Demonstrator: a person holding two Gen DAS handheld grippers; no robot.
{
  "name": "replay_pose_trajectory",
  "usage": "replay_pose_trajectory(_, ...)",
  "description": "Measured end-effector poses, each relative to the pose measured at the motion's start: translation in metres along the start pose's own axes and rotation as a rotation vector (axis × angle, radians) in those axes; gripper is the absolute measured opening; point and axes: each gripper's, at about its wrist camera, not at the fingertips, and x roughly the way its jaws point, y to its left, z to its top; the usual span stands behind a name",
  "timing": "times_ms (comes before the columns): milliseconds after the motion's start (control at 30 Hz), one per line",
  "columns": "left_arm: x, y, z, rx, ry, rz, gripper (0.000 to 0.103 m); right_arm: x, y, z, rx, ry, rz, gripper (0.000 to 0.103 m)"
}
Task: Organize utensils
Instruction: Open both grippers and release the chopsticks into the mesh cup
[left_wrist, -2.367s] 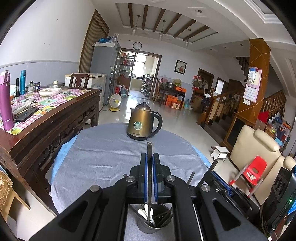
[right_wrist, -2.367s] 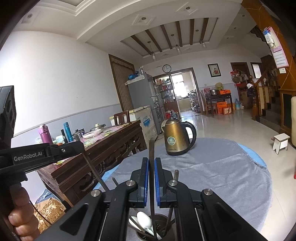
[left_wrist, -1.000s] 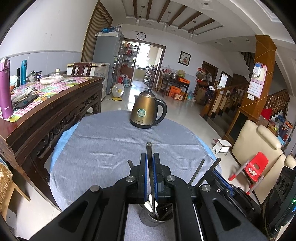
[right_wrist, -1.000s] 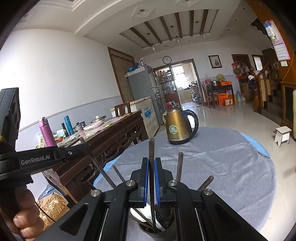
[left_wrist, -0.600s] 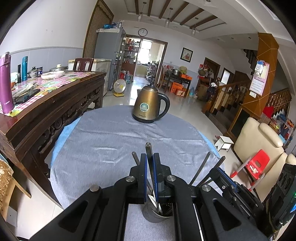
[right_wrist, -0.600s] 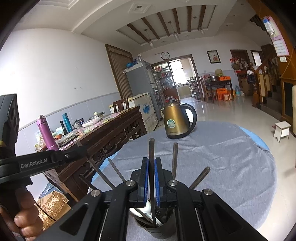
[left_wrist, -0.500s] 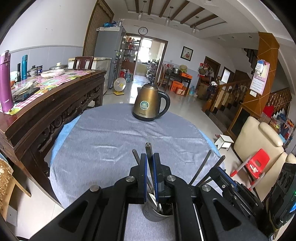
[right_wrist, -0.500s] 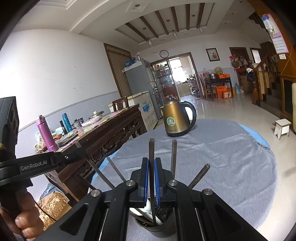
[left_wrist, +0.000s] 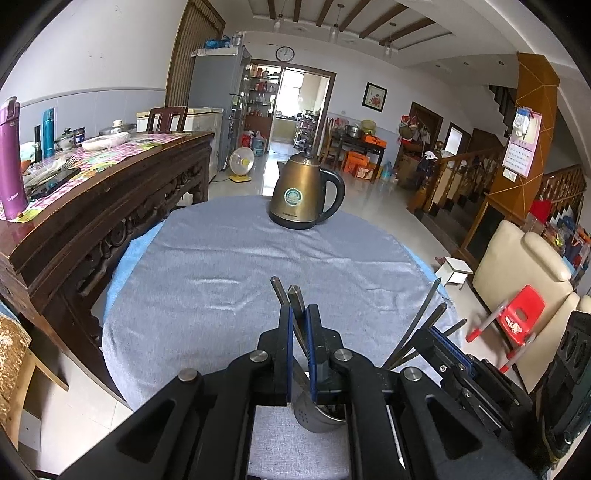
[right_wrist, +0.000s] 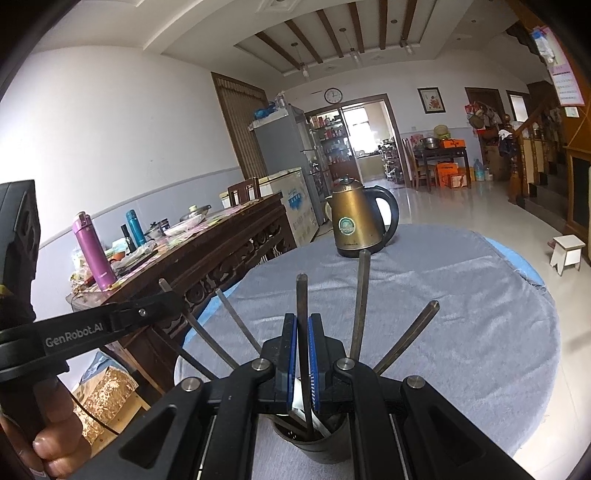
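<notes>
Two grippers are in use, both mine, and each is clenched on a utensil handle above one holder. Left wrist view: my left gripper (left_wrist: 299, 325) has its blue pads pressed flat against a dark metal handle (left_wrist: 295, 299), which tilts slightly left and runs down between the fingers into the metal utensil holder (left_wrist: 314, 419) showing just below them. A second handle end (left_wrist: 277, 290) stands just beside the held one, touching or nearly touching; I cannot tell which. The holder sits on the grey tablecloth (left_wrist: 221, 266) at the near edge of the round table. A brass-coloured kettle (left_wrist: 304, 197) stands upright at the far side, well apart. My right gripper (left_wrist: 448, 341) enters at the lower right with more handles beside it. Right wrist view: my right gripper (right_wrist: 303, 332) grasps an upright handle (right_wrist: 301, 295) that descends into the same holder (right_wrist: 325, 448), directly under the fingers. Four other handles (right_wrist: 360, 295) fan outward from the holder, left and right of the held one. My left gripper (right_wrist: 162, 301) reaches in from the left, gripping a slanted handle, with my hand (right_wrist: 55, 435) on its grip at the lower left.
</notes>
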Motion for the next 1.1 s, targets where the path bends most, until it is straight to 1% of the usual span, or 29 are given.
replay_pose_trajectory(800, 0.0021, 0.0081, -0.004, -0.008, 0.011, 0.007, 0.008, 0.0004, 0.0027, 0.0, 0.01, -0.005, 0.015, 0.008)
replay_pose_trajectory(1100, 0.0018, 0.0074, -0.0045, -0.003, 0.012, 0.008, 0.008, 0.0051, 0.0002, -0.0035, 0.047, 0.014, 0.036, 0.01)
